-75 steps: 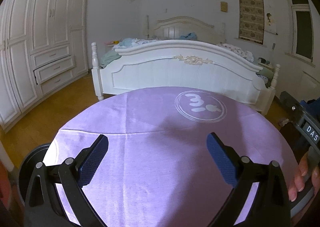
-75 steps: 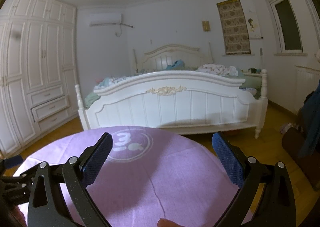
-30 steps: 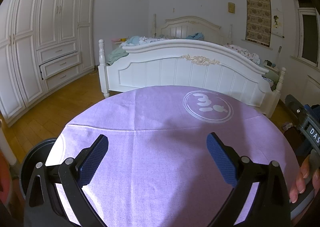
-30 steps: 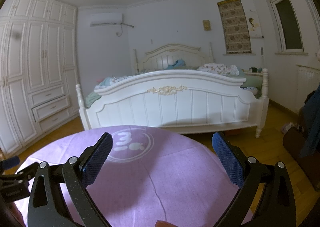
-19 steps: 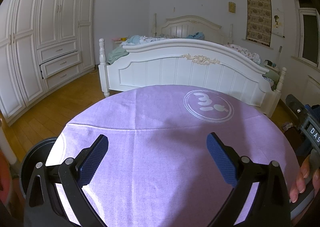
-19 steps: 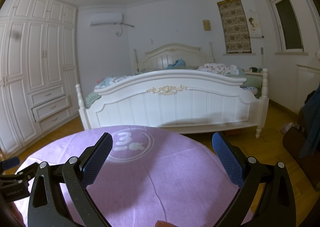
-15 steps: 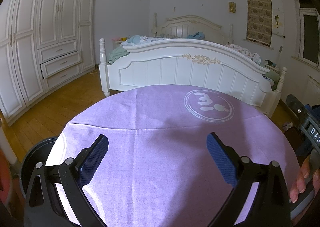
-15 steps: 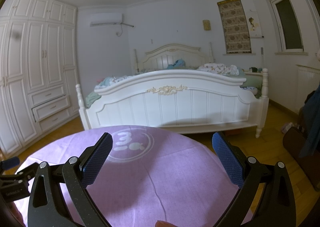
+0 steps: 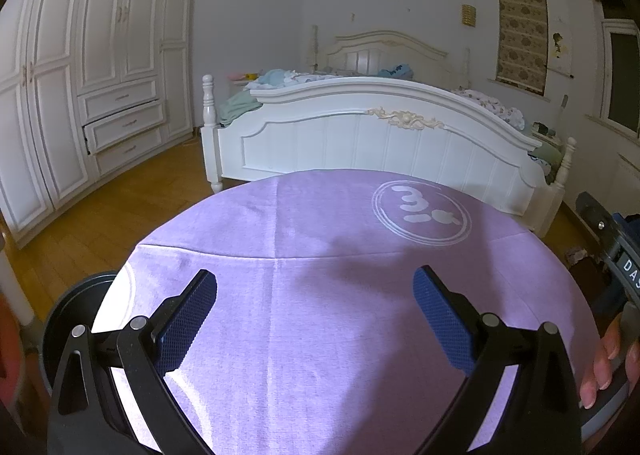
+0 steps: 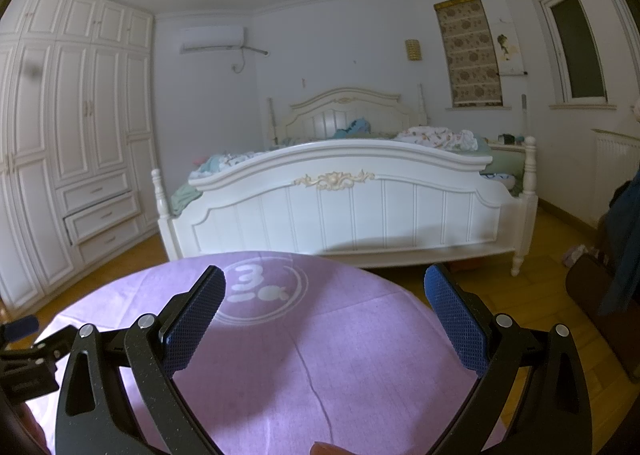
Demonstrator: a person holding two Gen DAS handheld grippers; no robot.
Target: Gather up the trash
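Since a moment ago nothing has shifted: left claw (image 9: 315,311) and right claw (image 10: 325,307) both stay released over the purple desk (image 9: 328,295). No trash shows on it, so collecting has not begun

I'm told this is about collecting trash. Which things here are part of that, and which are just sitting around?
For the job: left gripper, open and empty; right gripper, open and empty; dark round container, possibly the bin. No trash shows.

Just there: purple tablecloth, white bed, wardrobe, air conditioner.
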